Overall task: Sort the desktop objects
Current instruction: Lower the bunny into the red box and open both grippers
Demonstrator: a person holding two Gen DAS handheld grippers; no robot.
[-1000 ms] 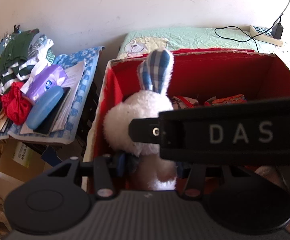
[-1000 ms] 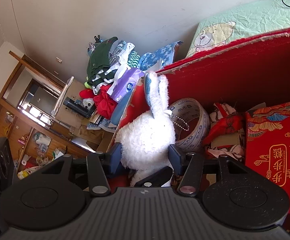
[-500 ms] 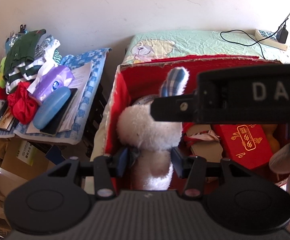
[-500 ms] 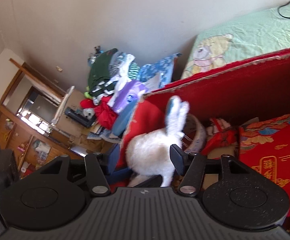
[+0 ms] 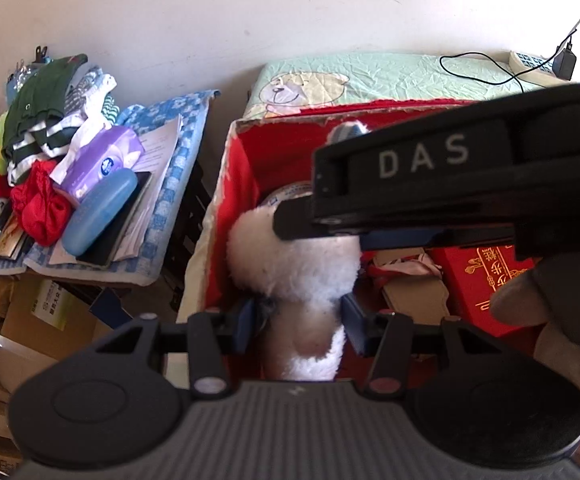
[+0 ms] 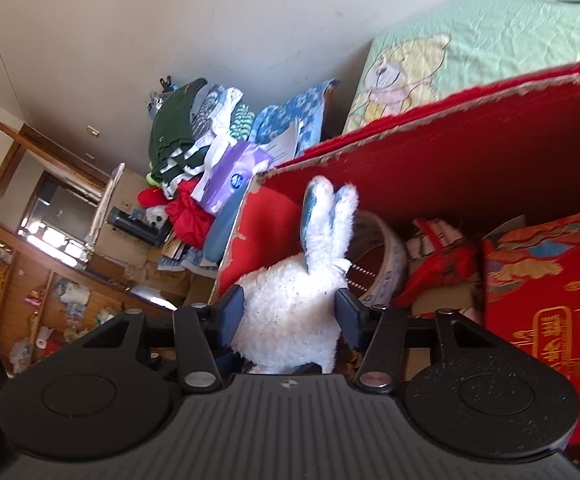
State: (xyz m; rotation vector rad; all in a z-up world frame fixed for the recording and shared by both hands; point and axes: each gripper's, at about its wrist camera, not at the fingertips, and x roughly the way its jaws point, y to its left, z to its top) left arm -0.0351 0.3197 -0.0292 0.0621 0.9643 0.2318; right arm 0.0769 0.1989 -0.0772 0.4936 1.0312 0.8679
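A white plush bunny [image 5: 294,264] with blue checked ears sits upright in the left end of a red-lined cardboard box [image 5: 241,184]. My left gripper [image 5: 300,320] is shut on its lower body. My right gripper [image 6: 290,316] is shut on the bunny [image 6: 290,308] around its head, ears pointing up. In the left wrist view one of the right gripper's fingers [image 5: 370,208], marked DAS, crosses the bunny's head and hides the ears, with a person's hand [image 5: 530,300] behind it.
Inside the box [image 6: 450,160] lie a tape roll [image 6: 386,256], red packets [image 6: 546,288] and crumpled wrappers. Left of it a side table with a blue checked cloth [image 5: 185,152] carries a tissue pack [image 5: 101,160], a blue case [image 5: 97,212] and clothes. A bed [image 5: 370,76] lies behind.
Both views have pulled back and up from the box, showing more of its inside. The bunny stayed between both pairs of fingers. The right gripper's finger now covers its ears in the left view.
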